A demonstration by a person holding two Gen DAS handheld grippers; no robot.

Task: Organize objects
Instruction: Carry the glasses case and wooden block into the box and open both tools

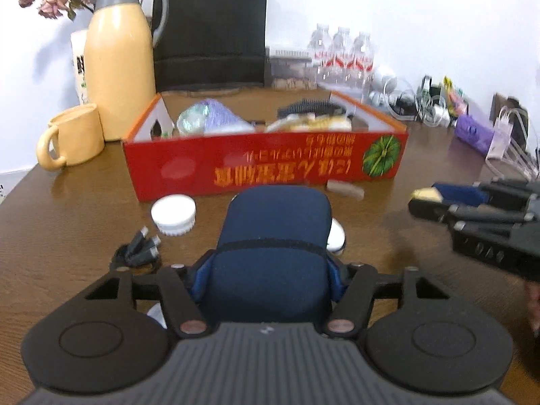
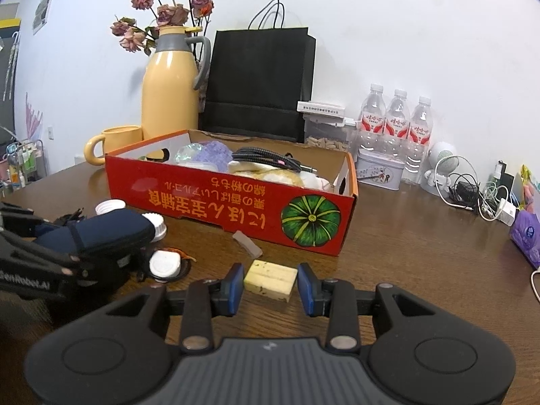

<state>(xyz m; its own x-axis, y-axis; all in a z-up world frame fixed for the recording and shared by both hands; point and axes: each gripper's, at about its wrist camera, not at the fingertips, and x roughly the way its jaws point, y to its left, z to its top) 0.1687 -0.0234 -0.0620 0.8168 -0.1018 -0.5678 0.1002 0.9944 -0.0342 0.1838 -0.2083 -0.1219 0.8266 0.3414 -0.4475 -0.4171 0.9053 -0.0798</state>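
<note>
A dark blue soft case [image 1: 273, 233] sits between the blue pads [image 1: 202, 280] of my left gripper [image 1: 270, 278], which press on its two sides. In the right wrist view this case [image 2: 108, 233] is at the left, just in front of the red cardboard box [image 2: 236, 202]. My right gripper [image 2: 271, 288] is shut on a pale yellow block [image 2: 270, 280] and shows at the right of the left wrist view [image 1: 428, 199]. The red box [image 1: 263, 165] holds a cable, a brush, a purple cloth and other items.
A white lid [image 1: 173, 214], black cable plugs [image 1: 141, 249], a white round object [image 2: 164, 263] and a translucent piece [image 2: 248, 244] lie before the box. A yellow thermos [image 2: 168, 94], mug [image 1: 72, 136], black bag [image 2: 260, 84], water bottles [image 2: 398, 125] and cables [image 2: 472, 192] stand behind.
</note>
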